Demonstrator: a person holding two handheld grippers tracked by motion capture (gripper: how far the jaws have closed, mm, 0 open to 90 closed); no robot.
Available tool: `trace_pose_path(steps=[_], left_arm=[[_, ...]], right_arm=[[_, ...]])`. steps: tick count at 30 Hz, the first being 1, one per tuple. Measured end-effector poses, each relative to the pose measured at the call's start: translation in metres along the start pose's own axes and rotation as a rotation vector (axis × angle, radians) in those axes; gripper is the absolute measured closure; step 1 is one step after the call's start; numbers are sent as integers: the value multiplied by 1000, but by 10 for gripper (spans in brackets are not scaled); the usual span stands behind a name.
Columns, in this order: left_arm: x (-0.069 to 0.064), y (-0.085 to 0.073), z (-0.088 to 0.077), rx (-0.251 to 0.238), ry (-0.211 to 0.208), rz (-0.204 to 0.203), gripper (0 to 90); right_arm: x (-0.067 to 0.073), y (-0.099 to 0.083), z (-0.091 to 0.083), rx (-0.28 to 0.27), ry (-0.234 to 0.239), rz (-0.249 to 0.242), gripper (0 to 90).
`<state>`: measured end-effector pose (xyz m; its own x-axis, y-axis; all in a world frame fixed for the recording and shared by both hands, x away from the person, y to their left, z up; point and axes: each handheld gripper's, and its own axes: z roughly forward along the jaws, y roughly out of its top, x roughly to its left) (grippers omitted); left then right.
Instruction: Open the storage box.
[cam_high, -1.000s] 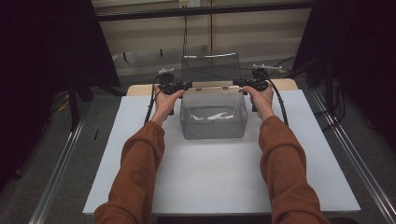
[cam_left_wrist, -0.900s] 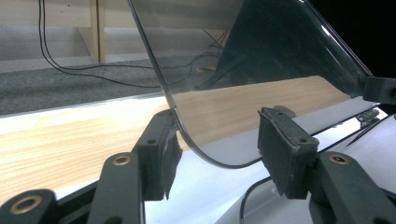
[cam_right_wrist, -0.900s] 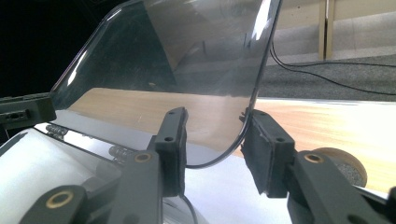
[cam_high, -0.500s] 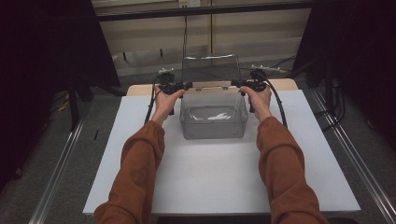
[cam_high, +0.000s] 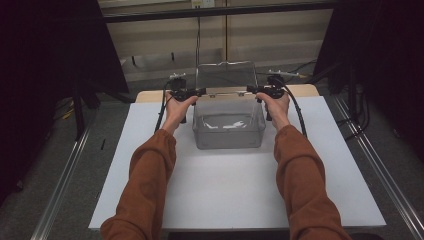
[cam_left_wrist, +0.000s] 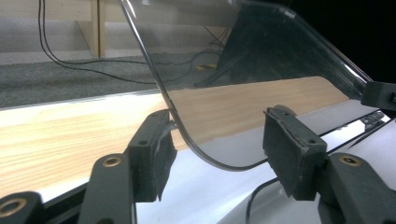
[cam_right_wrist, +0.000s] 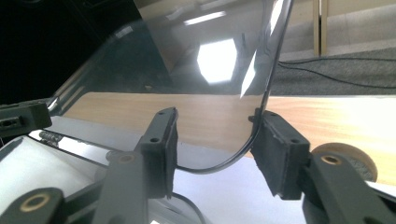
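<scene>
Clear plastic box (cam_high: 228, 124) sits on the white table top (cam_high: 235, 190), toward the far edge and centred between the person's forearms. Its transparent hinged lid (cam_high: 226, 76) stands raised, roughly upright, behind the box opening. Pale items lie inside the box; their identity cannot be determined.

Left gripper (cam_high: 199, 92) is held at the left rear corner of the box, jaws pointing inward toward the lid. In the left gripper view, the jaws stand wide apart with the lid's rounded corner (cam_left_wrist: 205, 154) between them; the left pad (cam_left_wrist: 156, 154) touches the lid edge, and the right pad (cam_left_wrist: 289, 149) stands clear of it. Nothing is clamped.

Right gripper (cam_high: 251, 89) is held at the right rear corner, mirrored. In the right gripper view, the jaws are likewise spread, with the lid's other corner (cam_right_wrist: 224, 161) between them; the right pad (cam_right_wrist: 275, 151) meets the lid edge, and the left pad (cam_right_wrist: 163, 149) is apart from it.

A wooden strip (cam_high: 305, 90) runs along the table's far side.
</scene>
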<state>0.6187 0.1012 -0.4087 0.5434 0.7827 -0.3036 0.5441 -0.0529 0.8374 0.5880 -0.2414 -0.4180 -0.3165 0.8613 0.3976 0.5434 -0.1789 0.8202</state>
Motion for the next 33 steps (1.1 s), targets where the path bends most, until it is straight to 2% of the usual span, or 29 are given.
trace_pose_path(steps=[4,7,10,12,14,15,16,18,19,20,23,33], left_arm=[[0,0,0,-3,0,-4,418],[1,-1,1,-9,-6,-18,417],[1,-2,1,-9,-6,-14,406],[0,-2,3,-9,1,-22,388],[0,-3,4,-5,-25,-37,387],[-2,-3,5,4,-10,-22,398],[-4,-3,5,-4,8,-2,375],[-3,-3,6,-8,7,-7,378],[-2,-3,5,-15,12,-13,353],[-1,-3,5,-8,11,-7,309],[0,-4,5,-32,12,1,254],[1,-4,2,-59,32,45,159]], right_arm=[[-5,-2,2,1,22,70,464],[-3,-3,3,-5,12,73,442],[-2,-4,5,-1,5,81,406],[-2,-4,5,-11,-20,55,382],[-1,-3,4,-5,-40,35,375],[-2,-4,4,-8,-37,47,350],[-2,-3,5,-12,-30,58,385],[-1,-3,4,-35,-37,49,375],[-1,-3,4,-38,-40,44,353],[0,-3,5,-40,-44,36,345],[2,-3,5,-32,-43,6,326],[4,-4,1,-20,-56,-72,264]])
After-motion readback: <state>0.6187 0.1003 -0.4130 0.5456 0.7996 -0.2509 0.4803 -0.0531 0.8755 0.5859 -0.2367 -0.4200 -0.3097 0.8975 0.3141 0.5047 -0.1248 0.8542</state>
